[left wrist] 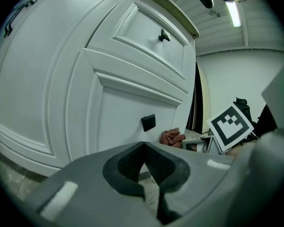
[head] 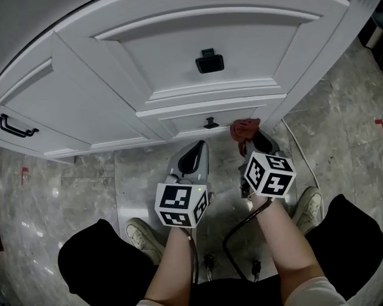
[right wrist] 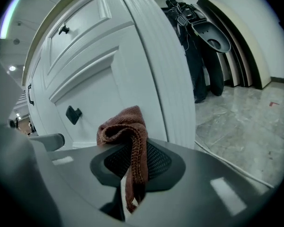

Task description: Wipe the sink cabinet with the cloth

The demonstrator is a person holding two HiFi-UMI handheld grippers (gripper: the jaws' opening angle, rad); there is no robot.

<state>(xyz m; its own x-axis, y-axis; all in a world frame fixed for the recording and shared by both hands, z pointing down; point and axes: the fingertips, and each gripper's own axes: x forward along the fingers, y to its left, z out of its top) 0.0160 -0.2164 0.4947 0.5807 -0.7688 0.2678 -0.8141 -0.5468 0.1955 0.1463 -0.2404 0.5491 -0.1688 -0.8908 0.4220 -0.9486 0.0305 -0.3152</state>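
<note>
The white sink cabinet (head: 179, 50) fills the upper head view, with panelled doors and small black knobs (head: 209, 62). A reddish-brown knitted cloth (right wrist: 128, 136) is pinched in my right gripper (head: 247, 139), and its bunched end (head: 244, 129) presses against the cabinet's lower panel near the right corner. In the left gripper view the same cloth (left wrist: 172, 137) shows against the panel beside a black knob (left wrist: 148, 122). My left gripper (head: 195, 153) hovers just left of the right one, shut with nothing between its jaws.
A black bar handle (head: 14, 127) sits on the left door. Grey marble floor (head: 345, 126) lies all around, and a cable (head: 300, 152) runs along it at the right. The person's shoes (head: 143, 238) and knees are close below the grippers. Dark clothing and boards (right wrist: 213, 41) stand behind the cabinet corner.
</note>
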